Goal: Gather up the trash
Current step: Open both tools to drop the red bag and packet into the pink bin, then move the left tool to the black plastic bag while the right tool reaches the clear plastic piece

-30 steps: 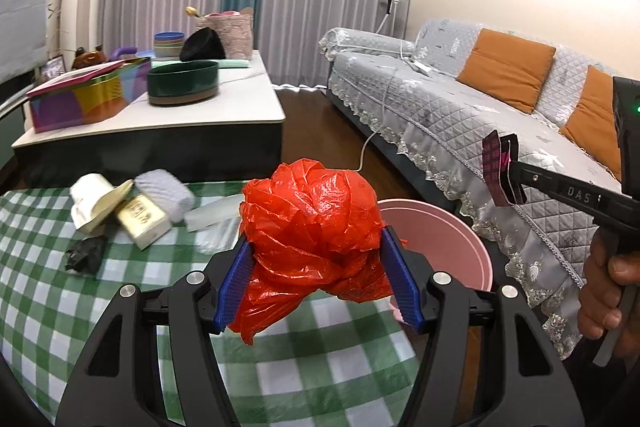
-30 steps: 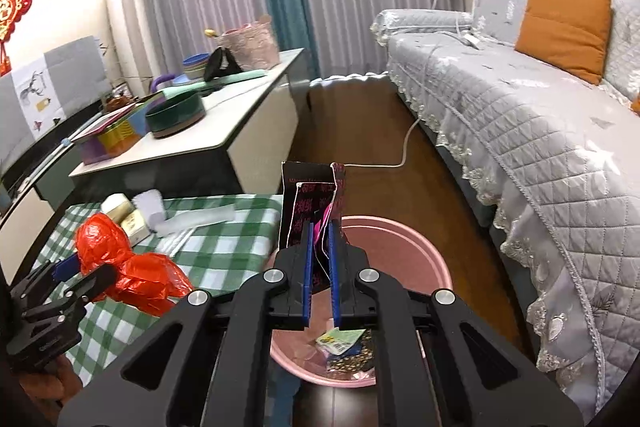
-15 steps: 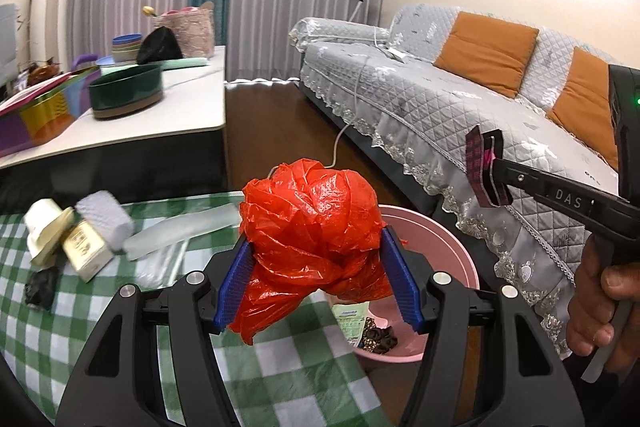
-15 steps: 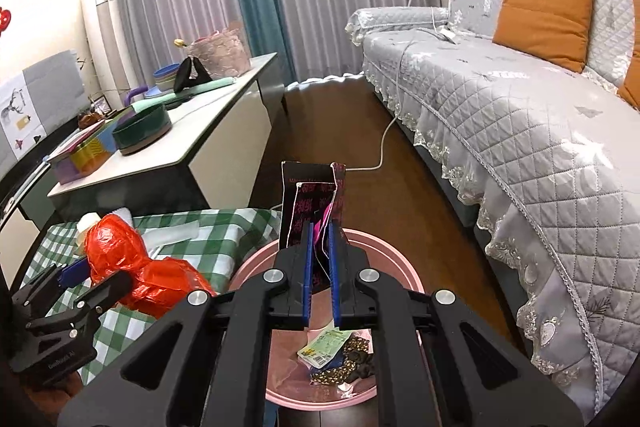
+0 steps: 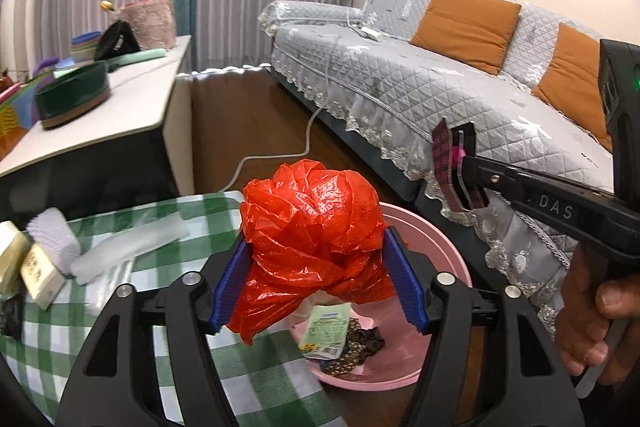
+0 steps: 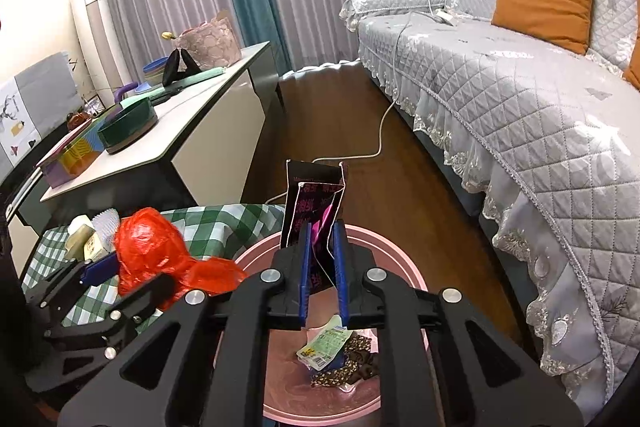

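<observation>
Both were over the pink bin [image 6: 400,259]. Right gripper [image 6: 322,267] jaws had just been opening, w/ the dark packet [image 6: 314,203] loose between them, probably slipping. Left gripper [image 5: 316,283] jaws had just eased around the red bag [image 5: 312,227]; open wide so both drop inside.

Crumpled red plastic bag [image 5: 316,227] above pink bin's [image 5: 452,259] rim.

red bag [image 5: 312,227] between jaws, pink bin [image 5: 440,259]

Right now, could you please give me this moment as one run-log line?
left gripper: grips red plastic bag, jaws just opening | right gripper: jaws just opening, dark snack packet between them, over pink bucket
</observation>
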Action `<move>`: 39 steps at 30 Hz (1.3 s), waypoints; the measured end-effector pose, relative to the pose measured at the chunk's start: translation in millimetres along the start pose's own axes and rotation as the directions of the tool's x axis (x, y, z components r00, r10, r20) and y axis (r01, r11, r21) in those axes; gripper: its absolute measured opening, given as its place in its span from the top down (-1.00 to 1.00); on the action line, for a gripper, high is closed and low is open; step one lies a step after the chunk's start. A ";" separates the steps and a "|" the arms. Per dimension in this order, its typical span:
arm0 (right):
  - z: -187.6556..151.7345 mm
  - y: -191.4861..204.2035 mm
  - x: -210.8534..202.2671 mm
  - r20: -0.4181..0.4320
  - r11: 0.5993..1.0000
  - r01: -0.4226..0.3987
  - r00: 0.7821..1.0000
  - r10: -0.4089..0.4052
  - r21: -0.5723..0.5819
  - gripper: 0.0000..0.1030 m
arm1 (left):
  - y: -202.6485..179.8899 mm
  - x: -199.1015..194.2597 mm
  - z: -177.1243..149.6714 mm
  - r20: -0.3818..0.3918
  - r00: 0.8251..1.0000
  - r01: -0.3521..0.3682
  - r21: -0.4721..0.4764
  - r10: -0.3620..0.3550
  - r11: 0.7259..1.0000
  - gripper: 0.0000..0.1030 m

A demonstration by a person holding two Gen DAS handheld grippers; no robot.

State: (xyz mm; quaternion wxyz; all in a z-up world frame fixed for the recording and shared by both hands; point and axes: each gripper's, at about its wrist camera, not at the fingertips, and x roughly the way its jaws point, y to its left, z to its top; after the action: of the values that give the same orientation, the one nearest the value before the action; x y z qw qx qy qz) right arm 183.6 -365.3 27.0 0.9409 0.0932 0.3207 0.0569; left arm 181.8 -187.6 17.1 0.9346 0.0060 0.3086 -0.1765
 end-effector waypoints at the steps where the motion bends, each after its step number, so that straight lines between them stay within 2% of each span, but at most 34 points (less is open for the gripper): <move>1: -0.3 -0.4 1.1 -0.003 1.000 0.001 1.000 -0.001 0.001 0.55 | -0.9 1.8 -0.6 -0.007 1.000 0.002 0.001 -0.002 1.000 -0.33; 3: -0.8 -2.4 3.2 -0.007 1.000 0.009 1.000 -0.009 0.008 0.27 | -0.4 3.6 -2.2 -0.013 1.000 -0.004 -0.005 0.004 1.000 -0.39; 6: -0.9 -6.4 4.7 -0.015 0.999 0.006 1.000 -0.006 0.035 0.14 | 4.1 1.4 -4.6 -0.016 1.000 -0.002 -0.023 0.001 1.000 -0.39; 15: -2.7 -6.2 3.9 -0.016 0.999 0.004 1.000 -0.003 0.047 0.14 | 15.8 -22.3 -9.5 -0.002 1.000 -0.025 -0.040 0.025 0.999 -0.38; 22: -11.5 12.7 -9.7 0.007 1.000 -0.003 1.000 0.003 0.012 0.14 | 28.8 -57.1 -18.1 0.023 0.999 -0.048 -0.056 0.049 0.997 -0.38; 31: -28.5 36.9 -22.7 0.009 0.999 -0.038 0.999 0.039 -0.031 0.14 | 66.0 -92.0 -40.2 0.027 0.994 -0.100 -0.089 0.102 0.991 -0.38; 39: -43.2 59.0 -10.7 -0.038 0.996 -0.072 0.997 0.070 -0.054 0.14 | 111.6 -106.6 -61.2 0.031 0.981 -0.182 -0.181 0.191 0.966 -0.36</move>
State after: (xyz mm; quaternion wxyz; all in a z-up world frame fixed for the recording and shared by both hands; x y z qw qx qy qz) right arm 145.8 -303.5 12.3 0.9345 0.0772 0.3325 0.1010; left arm 104.2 -40.8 18.5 0.9511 -0.0526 0.2984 -0.0596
